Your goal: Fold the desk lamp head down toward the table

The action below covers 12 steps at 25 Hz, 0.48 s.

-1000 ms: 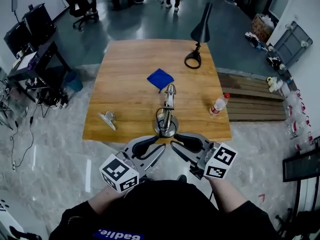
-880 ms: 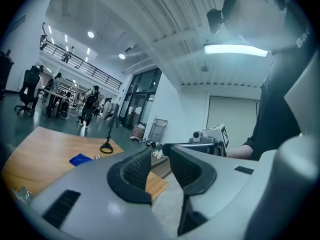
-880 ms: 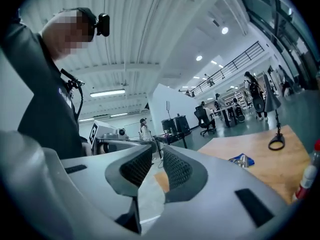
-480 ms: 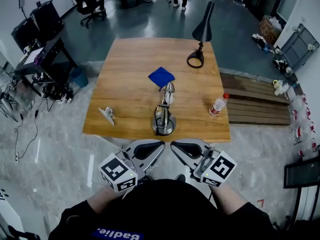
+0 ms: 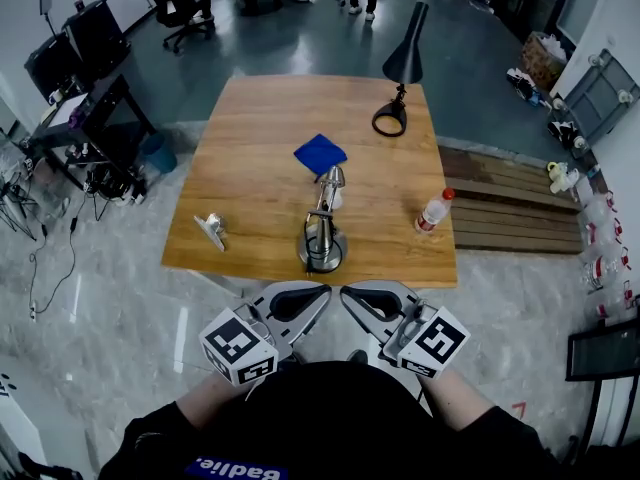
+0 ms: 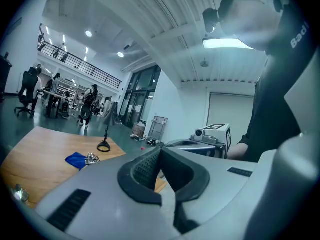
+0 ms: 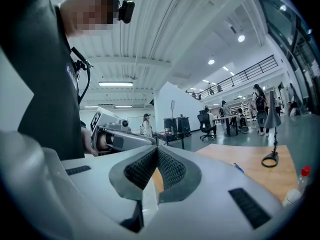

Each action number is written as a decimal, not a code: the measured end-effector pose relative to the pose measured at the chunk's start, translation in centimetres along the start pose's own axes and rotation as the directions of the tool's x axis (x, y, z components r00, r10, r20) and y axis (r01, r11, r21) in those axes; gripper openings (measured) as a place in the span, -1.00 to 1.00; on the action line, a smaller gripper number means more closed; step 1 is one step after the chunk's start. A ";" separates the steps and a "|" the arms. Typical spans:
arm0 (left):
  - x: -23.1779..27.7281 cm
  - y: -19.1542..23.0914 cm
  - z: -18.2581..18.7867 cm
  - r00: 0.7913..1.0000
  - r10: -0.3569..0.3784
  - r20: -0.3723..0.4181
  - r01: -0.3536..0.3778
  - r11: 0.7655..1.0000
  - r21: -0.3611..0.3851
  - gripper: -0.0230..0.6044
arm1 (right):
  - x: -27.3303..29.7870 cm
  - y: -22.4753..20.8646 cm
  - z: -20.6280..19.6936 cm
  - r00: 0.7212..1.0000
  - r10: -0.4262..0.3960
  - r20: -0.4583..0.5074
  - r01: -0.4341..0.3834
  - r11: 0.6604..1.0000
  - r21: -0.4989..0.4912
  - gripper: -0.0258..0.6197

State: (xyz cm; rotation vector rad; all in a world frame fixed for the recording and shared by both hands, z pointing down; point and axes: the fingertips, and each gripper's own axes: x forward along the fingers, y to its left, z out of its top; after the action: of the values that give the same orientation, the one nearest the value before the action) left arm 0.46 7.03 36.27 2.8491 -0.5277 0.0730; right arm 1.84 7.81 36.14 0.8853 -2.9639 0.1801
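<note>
Silver metal desk lamp [image 5: 322,240] stands near the front edge of the wooden table [image 5: 250,148], its head beside the blue cloth [image 5: 320,154]. It looks already lowered, though I can't be sure. Left gripper [image 5: 325,289] and right gripper [image 5: 345,291] hang short of the table, both closed on nothing.

A wooden surface [image 5: 250,158] stands mid-frame on pale marble floor [image 5: 90,318] (glossy, veined); dark office chairs [image 5: 180,3] and a black desk [image 5: 105,98] fill the upper left, slatted wooden decking [image 5: 510,218] the right.
</note>
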 end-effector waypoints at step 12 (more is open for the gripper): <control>0.1 0.4 -0.1 1.000 0.026 -0.003 -0.026 1.000 -0.002 -0.90 | 0.2 -0.6 -0.5 1.000 0.002 -0.012 -0.001 1.000 0.015 -0.91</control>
State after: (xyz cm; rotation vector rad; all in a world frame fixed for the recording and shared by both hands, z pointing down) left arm 0.38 6.62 36.48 2.8398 -0.5635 0.0817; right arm 2.01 7.28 36.70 0.8804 -2.9557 0.2073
